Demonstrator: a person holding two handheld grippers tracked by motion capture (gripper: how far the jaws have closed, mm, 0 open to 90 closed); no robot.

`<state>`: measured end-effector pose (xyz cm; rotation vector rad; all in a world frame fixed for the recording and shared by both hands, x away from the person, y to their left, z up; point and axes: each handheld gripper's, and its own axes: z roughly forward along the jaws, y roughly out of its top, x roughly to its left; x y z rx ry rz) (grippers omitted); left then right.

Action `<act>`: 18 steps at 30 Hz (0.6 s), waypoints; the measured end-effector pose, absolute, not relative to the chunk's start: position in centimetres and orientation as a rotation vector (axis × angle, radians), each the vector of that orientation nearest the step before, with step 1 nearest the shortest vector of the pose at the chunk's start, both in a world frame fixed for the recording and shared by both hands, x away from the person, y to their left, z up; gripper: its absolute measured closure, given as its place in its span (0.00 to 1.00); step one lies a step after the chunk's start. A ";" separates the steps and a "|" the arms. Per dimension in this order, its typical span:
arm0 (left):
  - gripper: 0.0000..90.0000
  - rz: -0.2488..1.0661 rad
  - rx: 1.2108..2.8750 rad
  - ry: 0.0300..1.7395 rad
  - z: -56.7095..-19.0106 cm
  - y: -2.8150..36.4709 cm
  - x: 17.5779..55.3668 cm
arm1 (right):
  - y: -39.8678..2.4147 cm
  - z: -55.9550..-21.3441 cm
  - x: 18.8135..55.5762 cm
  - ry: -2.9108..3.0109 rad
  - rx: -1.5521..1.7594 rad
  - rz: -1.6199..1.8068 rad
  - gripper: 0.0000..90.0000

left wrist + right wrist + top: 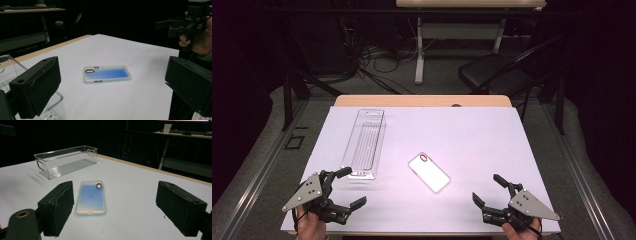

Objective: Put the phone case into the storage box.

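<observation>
A pale translucent phone case (pixel 429 172) lies flat near the middle of the white table (pixel 472 135), camera cutout toward the far left. Its inside looks bluish in the gripper views (pixel 107 74) (pixel 90 197). A long clear plastic bin (pixel 364 144) stands left of it (pixel 65 160); its near corner (pixel 53 105) shows beside my left jaw. My left gripper (pixel 351 187) is open at the front left, just in front of the bin's near end. My right gripper (pixel 488 189) is open at the front right, apart from the case. Both are empty.
The table's wooden far edge (pixel 422 101) shows beyond the white sheet. Behind it stand a black chair (pixel 494 72), a desk leg (pixel 419 50) and floor cables. My right gripper and hand (pixel 192 27) appear far off in the left gripper view.
</observation>
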<state>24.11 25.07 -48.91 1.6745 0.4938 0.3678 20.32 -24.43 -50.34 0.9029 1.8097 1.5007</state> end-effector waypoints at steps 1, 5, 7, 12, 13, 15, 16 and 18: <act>0.00 0.367 1.683 0.497 -48.9 25.0 24.1 | -24.4 -50.4 20.3 1.810 0.907 1.499 0.16; 0.00 0.367 1.682 0.501 -48.9 25.1 24.2 | -24.4 -50.4 20.3 1.800 0.910 1.492 0.16; 0.00 0.368 1.681 0.504 -48.9 25.1 24.2 | -24.4 -50.4 20.3 1.797 0.913 1.487 0.16; 0.00 0.374 1.680 0.509 -49.0 25.3 24.2 | -24.2 -50.2 20.6 1.806 0.924 1.482 0.16; 0.00 0.374 1.678 0.509 -49.0 25.3 24.2 | -24.2 -50.2 20.6 1.806 0.924 1.482 0.16; 0.00 0.376 1.675 0.506 -49.0 25.3 24.1 | -24.0 -50.0 20.8 1.818 0.938 1.473 0.16; 0.00 0.378 1.675 0.506 -48.9 25.4 24.1 | -24.0 -50.0 20.8 1.821 0.938 1.465 0.16; 0.00 0.380 1.675 0.509 -48.9 25.4 24.1 | -23.9 -49.7 21.1 1.837 0.953 1.454 0.16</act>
